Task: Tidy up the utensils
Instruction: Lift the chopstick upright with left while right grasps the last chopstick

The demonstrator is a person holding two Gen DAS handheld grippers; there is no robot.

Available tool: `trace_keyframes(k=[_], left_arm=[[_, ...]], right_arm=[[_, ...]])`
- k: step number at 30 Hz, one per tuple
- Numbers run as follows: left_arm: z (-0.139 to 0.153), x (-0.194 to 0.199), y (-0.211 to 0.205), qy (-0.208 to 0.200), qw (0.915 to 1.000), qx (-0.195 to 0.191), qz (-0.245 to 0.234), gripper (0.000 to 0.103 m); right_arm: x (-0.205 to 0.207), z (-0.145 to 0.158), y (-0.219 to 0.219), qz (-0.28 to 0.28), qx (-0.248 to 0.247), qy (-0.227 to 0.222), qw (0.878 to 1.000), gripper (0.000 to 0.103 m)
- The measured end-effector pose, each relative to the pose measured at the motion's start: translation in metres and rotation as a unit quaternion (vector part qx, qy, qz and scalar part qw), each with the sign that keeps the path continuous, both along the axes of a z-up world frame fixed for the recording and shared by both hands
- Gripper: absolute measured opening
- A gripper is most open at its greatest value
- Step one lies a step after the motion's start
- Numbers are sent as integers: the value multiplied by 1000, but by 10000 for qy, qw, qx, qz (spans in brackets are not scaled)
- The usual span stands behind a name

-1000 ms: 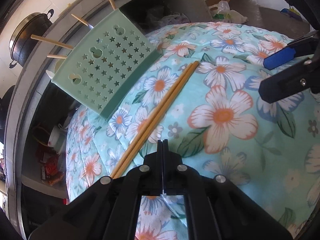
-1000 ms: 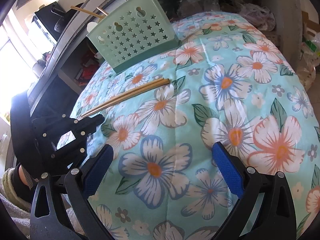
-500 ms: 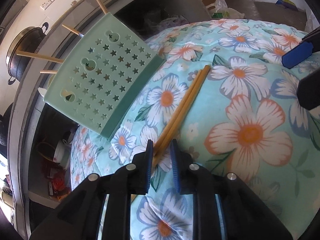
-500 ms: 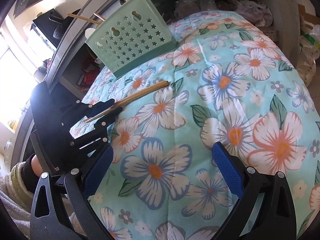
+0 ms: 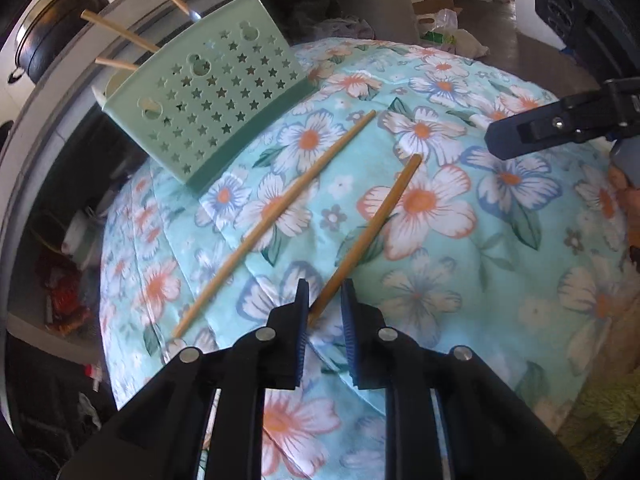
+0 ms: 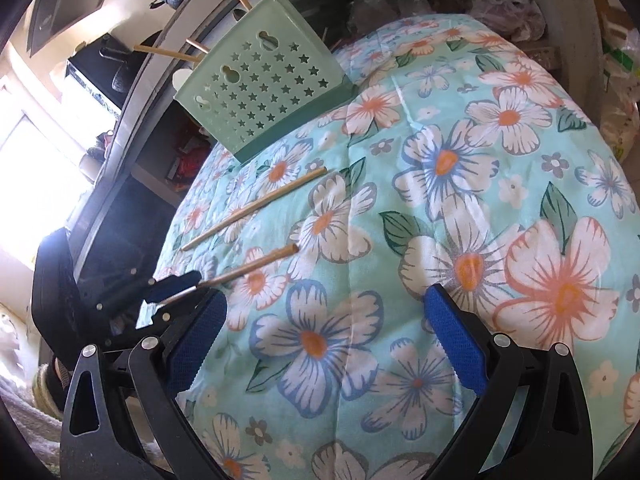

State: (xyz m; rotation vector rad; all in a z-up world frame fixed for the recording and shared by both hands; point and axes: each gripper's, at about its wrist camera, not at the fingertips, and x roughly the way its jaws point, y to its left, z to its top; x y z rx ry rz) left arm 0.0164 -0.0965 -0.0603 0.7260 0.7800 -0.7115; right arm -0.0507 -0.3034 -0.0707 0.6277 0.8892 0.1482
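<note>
A mint-green star-pierced holder (image 5: 216,108) (image 6: 260,96) stands at the far left of the floral cloth, with several wooden chopsticks poking out of it. One loose chopstick (image 5: 280,216) (image 6: 256,208) lies flat in front of it. A second chopstick (image 5: 372,220) (image 6: 256,266) is angled apart from the first. Its near end sits between the jaws of my left gripper (image 5: 325,304) (image 6: 172,292), against the left pad with a gap to the right pad. My right gripper (image 6: 326,340) hovers wide open over the cloth, holding nothing. One of its fingers (image 5: 520,136) shows in the left wrist view.
The floral cloth (image 6: 460,200) drops off at its left edge beside dark shelves with clutter. A black pot (image 5: 52,52) sits on the counter behind the holder. Plastic bags (image 6: 500,4) lie beyond the far edge. A person's sleeve (image 6: 40,384) is at the lower left.
The two chopsticks lay side by side; now one has swung right, away from the other. My left jaws went from shut to slightly apart around its near end. The right gripper stayed put.
</note>
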Motion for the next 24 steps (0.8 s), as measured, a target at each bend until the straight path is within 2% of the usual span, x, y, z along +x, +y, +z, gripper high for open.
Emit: trace_keyframes(k=[3, 6, 8, 12, 16, 21, 24], left_arm=[[12, 0, 6, 264, 9988, -401, 55, 25], [20, 0, -4, 258, 9973, -691, -48, 34], [20, 1, -15, 162, 9970, -735, -198, 36], [6, 12, -42, 208, 9969, -630, -416, 36], [-9, 26, -60, 509, 9956, -648, -452, 36], [-13, 32, -71, 649, 9943, -695, -478, 22], [-14, 27, -75, 517, 9956, -577, -532, 20]], right_arm=[[0, -3, -12, -92, 483, -7, 9988, 95], [-1, -5, -20, -185, 836, -26, 9963, 95], [-1, -4, -20, -211, 867, -14, 9960, 95], [-2, -3, -18, -279, 850, 13, 9960, 95], [0, -4, -22, -374, 968, 15, 9946, 95], [-1, -4, -24, -428, 974, 4, 9943, 95], [-1, -4, -23, -443, 964, -1, 9944, 95]])
